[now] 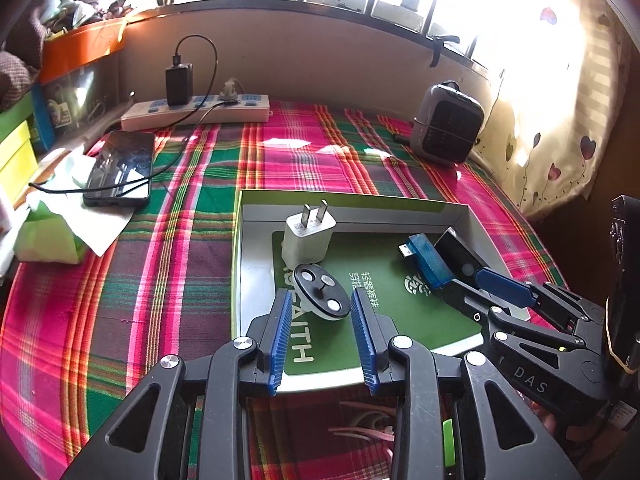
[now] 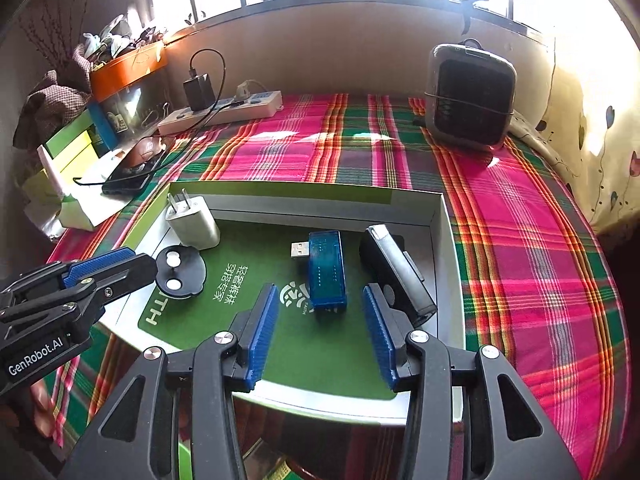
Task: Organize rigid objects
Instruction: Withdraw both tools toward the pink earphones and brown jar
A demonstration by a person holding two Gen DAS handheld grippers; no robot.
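Left wrist view: left gripper [image 1: 320,304] jaws apart around black disc [image 1: 320,291] in tray [image 1: 460,210]. Right gripper [image 2: 320,304] jaws apart, near blue USB stick [image 2: 327,270].

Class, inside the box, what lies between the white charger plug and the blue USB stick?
Only bare green card lies between the white charger plug and the blue USB stick; the right wrist view shows this best.

"GenRobot.AI" on left tongs [image 2: 108,268]; "DAS" on right tongs [image 1: 500,284]; "FAITH" on green card [image 2: 256,320].
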